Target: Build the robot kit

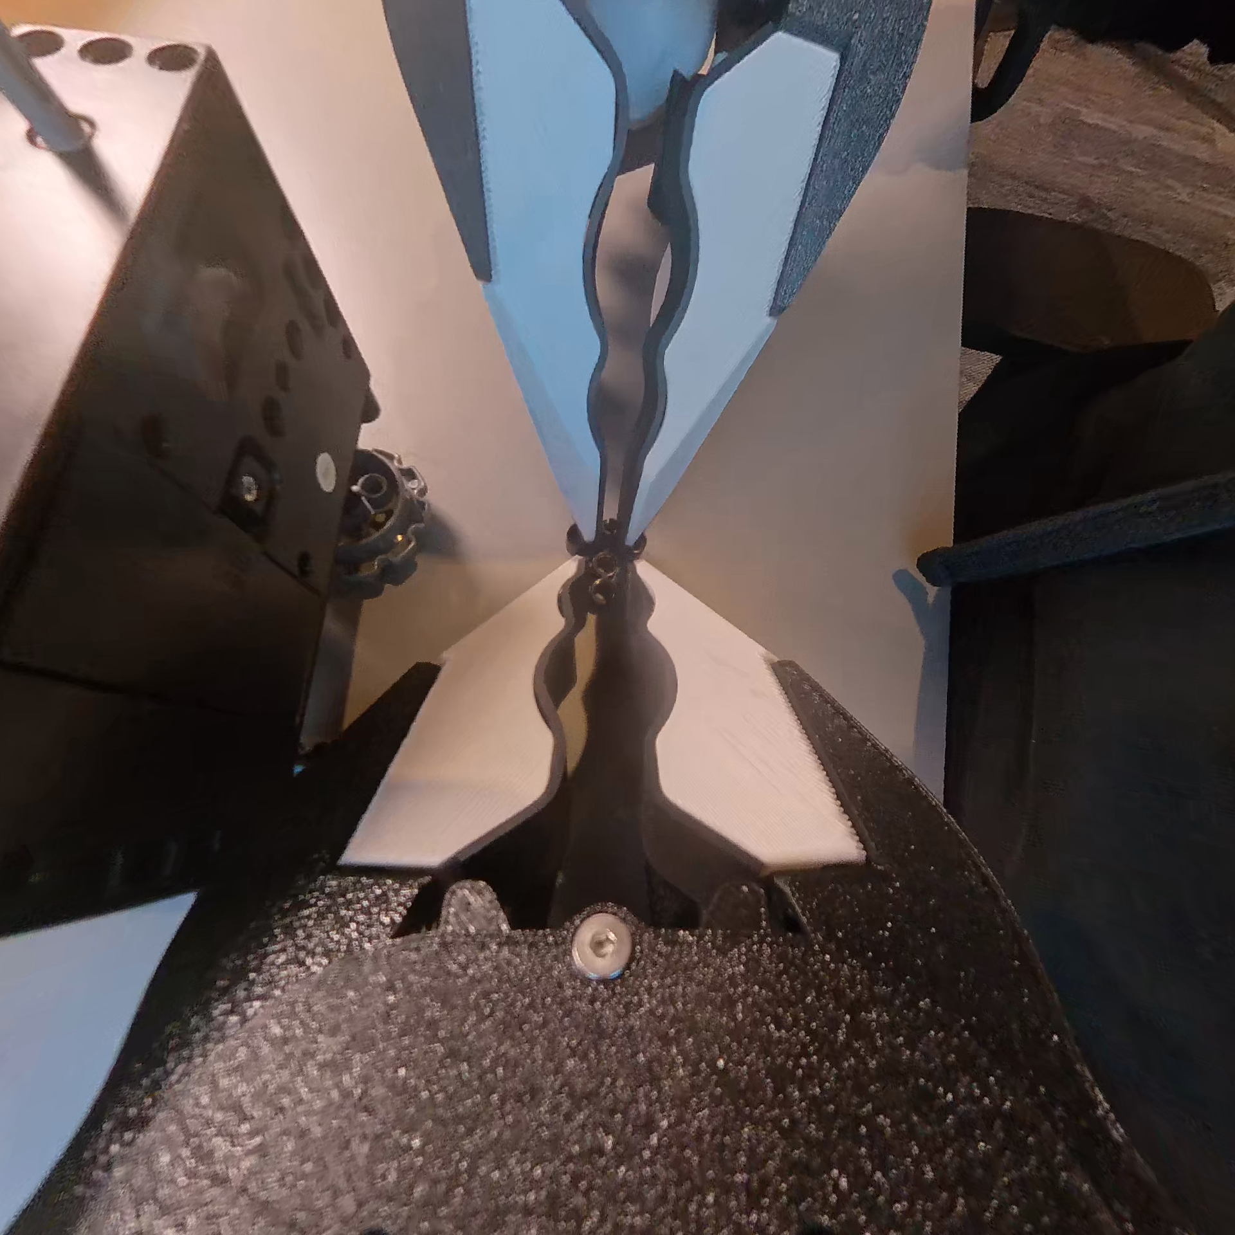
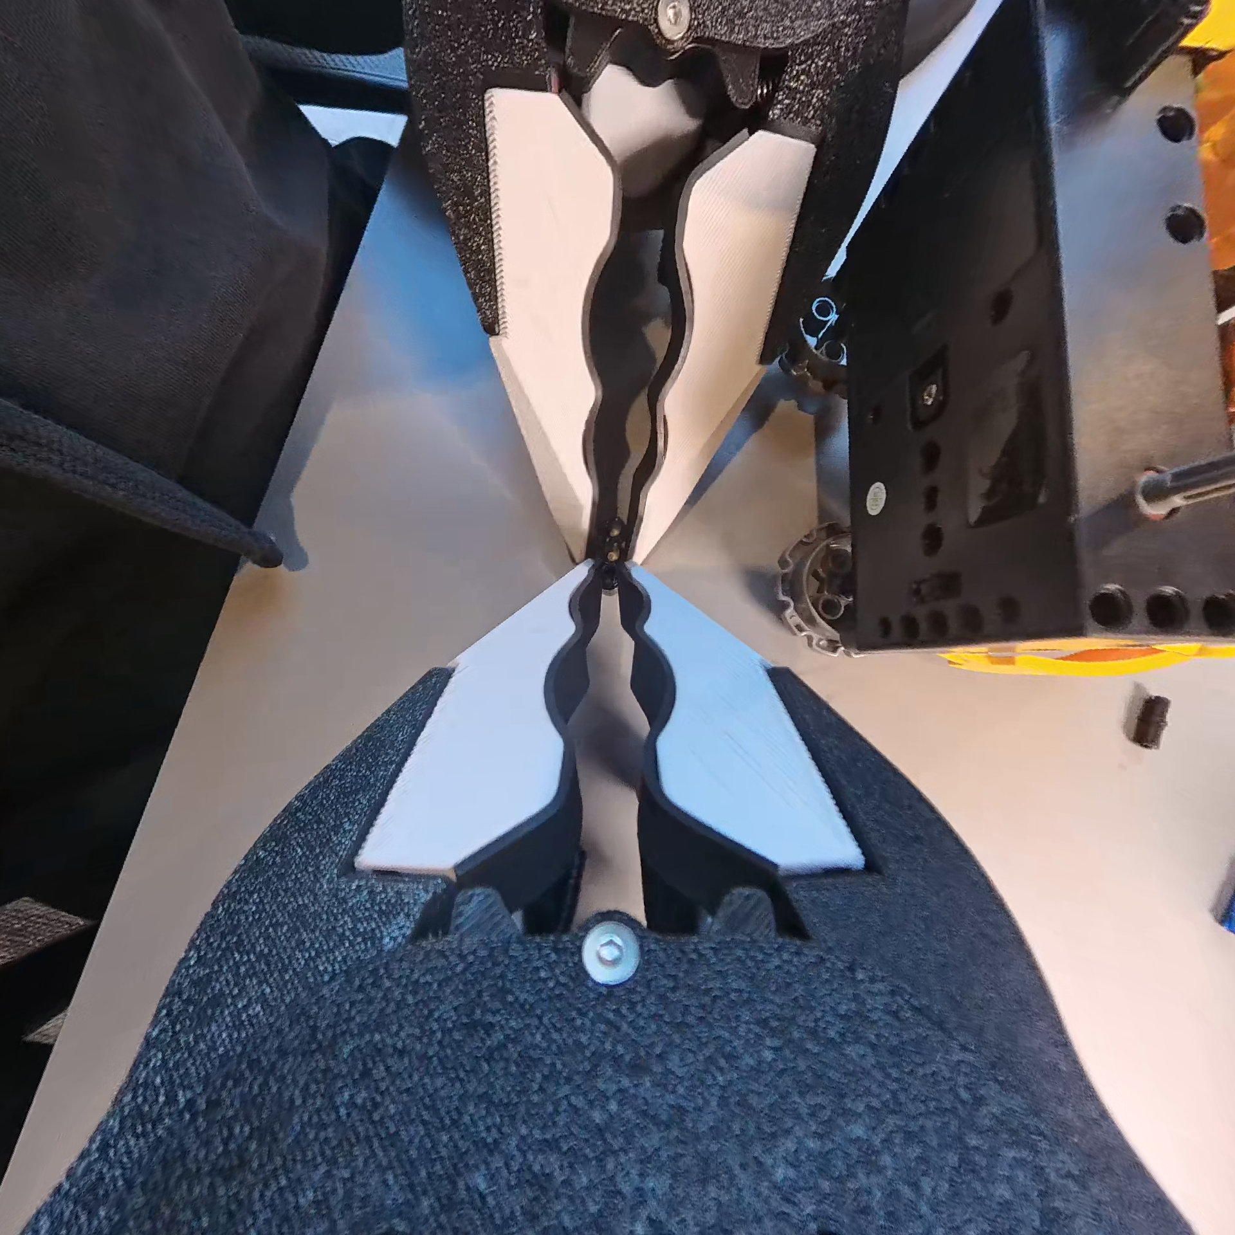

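Between tongs (image 1: 603,568), seemingly knobbly black part (image 1: 605,544)

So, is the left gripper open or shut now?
Shut. The left gripper has its fingertips pinched on a small black part, which the right gripper grips from the opposite side, tip to tip.
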